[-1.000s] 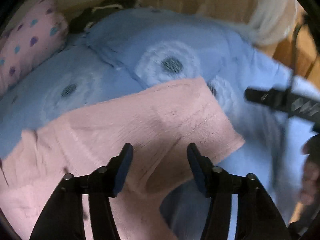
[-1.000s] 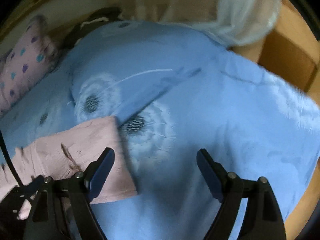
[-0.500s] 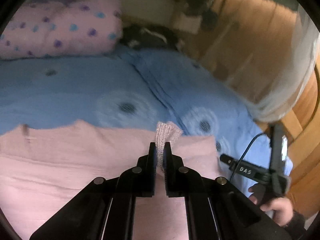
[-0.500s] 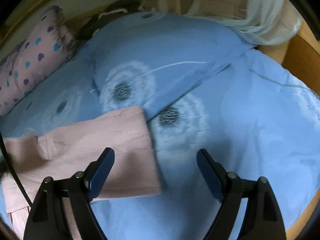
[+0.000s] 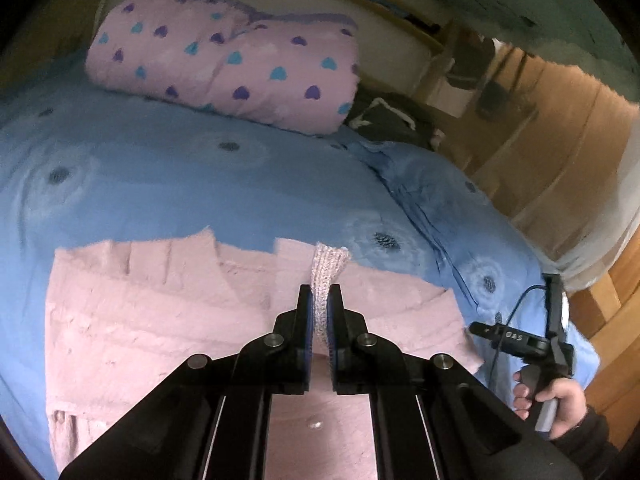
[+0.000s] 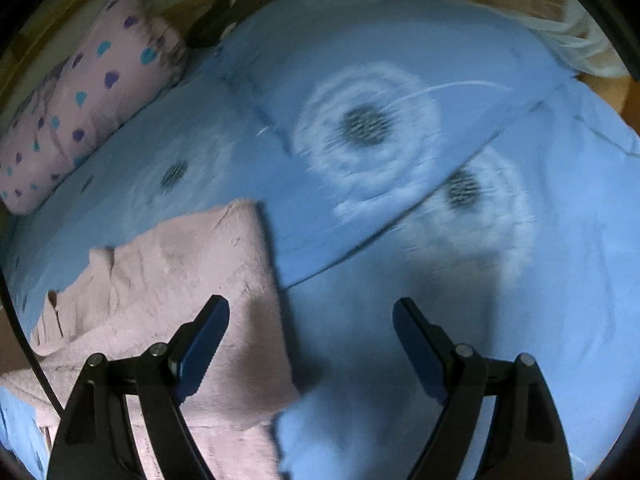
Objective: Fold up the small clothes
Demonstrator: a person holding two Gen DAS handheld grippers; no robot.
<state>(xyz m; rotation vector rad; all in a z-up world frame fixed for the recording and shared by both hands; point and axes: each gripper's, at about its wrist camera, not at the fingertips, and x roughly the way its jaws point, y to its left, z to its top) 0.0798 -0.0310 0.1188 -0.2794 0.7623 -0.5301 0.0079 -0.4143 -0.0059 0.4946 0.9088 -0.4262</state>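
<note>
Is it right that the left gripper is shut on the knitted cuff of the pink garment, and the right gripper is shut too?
Not quite. The right gripper is open and holds nothing, as the right wrist view shows. The left gripper is indeed shut on the knitted cuff of the pink garment.

Dim warm light, fisheye-dark corners, right view perhaps motion-blurred

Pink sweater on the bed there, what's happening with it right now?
A person is folding the pink sweater on the blue duvet. The left tongs are shut on its ribbed knit edge, lifted above the rest of the garment. The right tongs hang open and empty over the sweater's right edge and the bare duvet. The fold is not yet laid down.
</note>
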